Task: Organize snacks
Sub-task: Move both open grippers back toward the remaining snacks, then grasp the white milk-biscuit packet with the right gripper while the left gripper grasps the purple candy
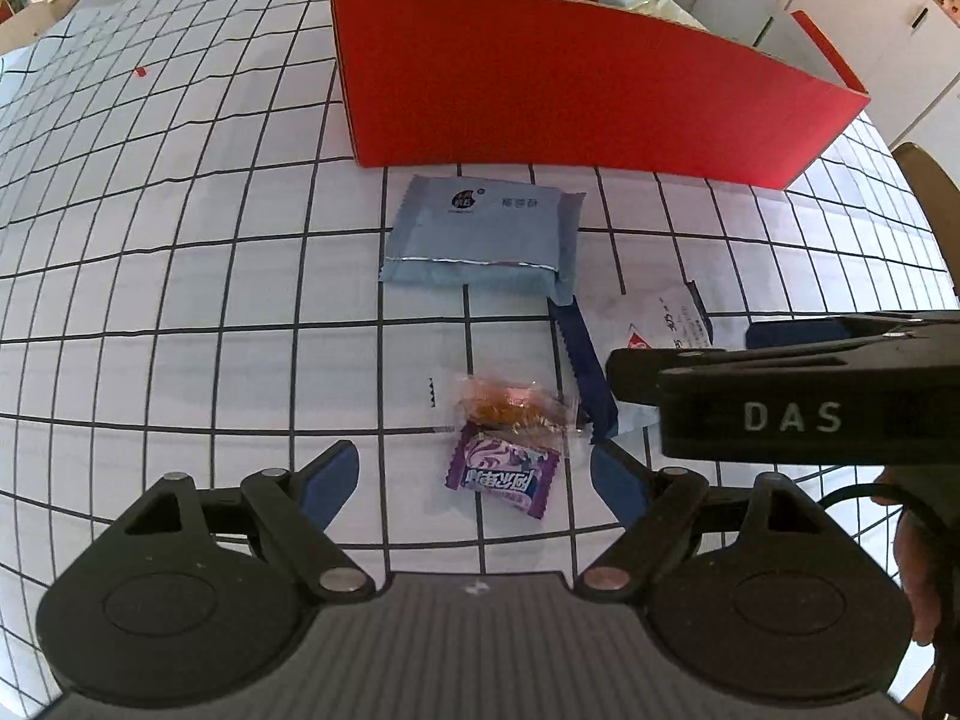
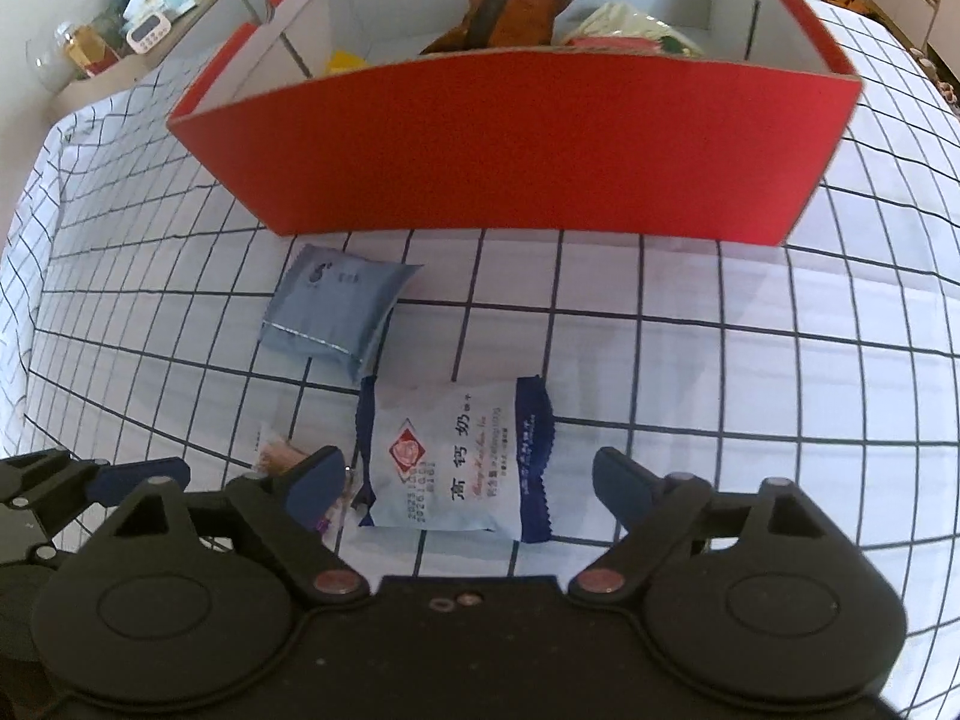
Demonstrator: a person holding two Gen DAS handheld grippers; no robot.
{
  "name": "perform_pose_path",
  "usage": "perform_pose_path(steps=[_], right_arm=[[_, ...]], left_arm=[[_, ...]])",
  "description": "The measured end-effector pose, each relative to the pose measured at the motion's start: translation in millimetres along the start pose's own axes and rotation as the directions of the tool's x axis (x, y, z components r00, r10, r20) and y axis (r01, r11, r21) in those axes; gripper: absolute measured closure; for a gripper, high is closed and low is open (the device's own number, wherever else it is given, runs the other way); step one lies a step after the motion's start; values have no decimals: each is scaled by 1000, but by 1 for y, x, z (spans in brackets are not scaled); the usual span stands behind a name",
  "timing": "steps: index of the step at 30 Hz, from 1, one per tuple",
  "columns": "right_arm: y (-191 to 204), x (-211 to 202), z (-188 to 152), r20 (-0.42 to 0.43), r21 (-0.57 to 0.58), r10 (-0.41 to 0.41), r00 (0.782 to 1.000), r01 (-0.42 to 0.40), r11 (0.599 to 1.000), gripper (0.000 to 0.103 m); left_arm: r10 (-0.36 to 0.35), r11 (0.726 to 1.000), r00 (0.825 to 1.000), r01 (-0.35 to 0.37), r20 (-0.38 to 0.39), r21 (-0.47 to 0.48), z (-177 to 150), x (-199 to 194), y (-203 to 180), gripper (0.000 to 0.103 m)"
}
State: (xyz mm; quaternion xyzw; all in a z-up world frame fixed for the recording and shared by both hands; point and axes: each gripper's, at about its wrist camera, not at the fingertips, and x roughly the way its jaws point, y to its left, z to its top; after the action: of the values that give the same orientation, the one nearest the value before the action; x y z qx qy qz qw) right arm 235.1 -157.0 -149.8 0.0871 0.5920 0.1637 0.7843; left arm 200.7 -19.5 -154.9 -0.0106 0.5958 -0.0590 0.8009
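Note:
A purple candy (image 1: 503,471) lies on the checked tablecloth between the fingers of my left gripper (image 1: 474,462), which is open and close above it. Touching the candy's far side is a clear-wrapped orange snack (image 1: 510,405). My right gripper (image 2: 468,461) is open astride a white and blue milk packet (image 2: 456,462), and its pads stand clear of the wrapper. A grey-blue packet (image 1: 480,228) lies just in front of the red box (image 1: 570,90). The box holds an orange-brown bag (image 2: 510,12) and a pale bag (image 2: 630,27). One of the right gripper's fingers (image 1: 720,360) hides part of the milk packet in the left wrist view.
The two grippers work side by side, close together. The red box's front wall (image 2: 540,138) rises right behind the loose snacks. A counter with a timer (image 2: 144,30) and jars stands beyond the table's far left. White cabinets (image 1: 870,0) and a chair (image 1: 930,192) are on the right.

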Motion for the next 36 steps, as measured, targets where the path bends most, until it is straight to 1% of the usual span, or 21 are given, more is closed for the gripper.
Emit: perform_pose_path(steps=[3, 6, 8, 10, 13, 15, 18, 20, 21, 22, 29, 36], right_arm=[[3, 7, 2, -13, -14, -11, 1000, 11, 1000, 18], [5, 11, 3, -11, -37, -21, 1000, 21, 999, 19], [6, 13, 4, -8, -55, -26, 1000, 25, 998, 20], [8, 14, 4, -3, -77, -40, 999, 40, 996, 24], [10, 16, 3, 5, -108, -59, 998, 59, 992, 29], [11, 15, 3, 8, -112, -68, 998, 68, 991, 31], [14, 14, 2, 14, -118, -74, 997, 75, 990, 35], [16, 14, 1, 20, -123, -78, 997, 80, 989, 37], [17, 13, 0, 24, -126, -79, 997, 81, 989, 39], [17, 14, 0, 27, -126, -78, 997, 81, 989, 40], [13, 5, -9, 53, -99, -66, 996, 71, 993, 48], [3, -2, -19, 67, -42, -58, 996, 60, 997, 49]], left_arm=[[-7, 1000, 1000, 8, -1, 9, -1, 3, 0, 20], [-13, 1000, 1000, 13, -4, 21, -2, 6, 0, 27], [-16, 1000, 1000, 16, -5, 25, -2, 9, 1, 34], [-17, 999, 1000, 17, -2, 30, -2, 10, 1, 39], [-15, 999, 1000, 15, 7, 47, -4, 9, 1, 40], [-6, 998, 1000, 5, 15, 56, -5, 8, 0, 45], [2, 998, 1000, -3, 24, 67, -6, 7, 0, 53], [5, 998, 1000, -7, 29, 69, -6, 6, 0, 62], [7, 998, 999, -9, 32, 69, -6, 6, 1, 64], [6, 998, 999, -9, 34, 68, -6, 6, 2, 68], [-15, 999, 999, 14, 37, 37, -7, 3, 8, 82], [-19, 1000, 999, 19, 45, 11, -11, -1, 14, 85]])
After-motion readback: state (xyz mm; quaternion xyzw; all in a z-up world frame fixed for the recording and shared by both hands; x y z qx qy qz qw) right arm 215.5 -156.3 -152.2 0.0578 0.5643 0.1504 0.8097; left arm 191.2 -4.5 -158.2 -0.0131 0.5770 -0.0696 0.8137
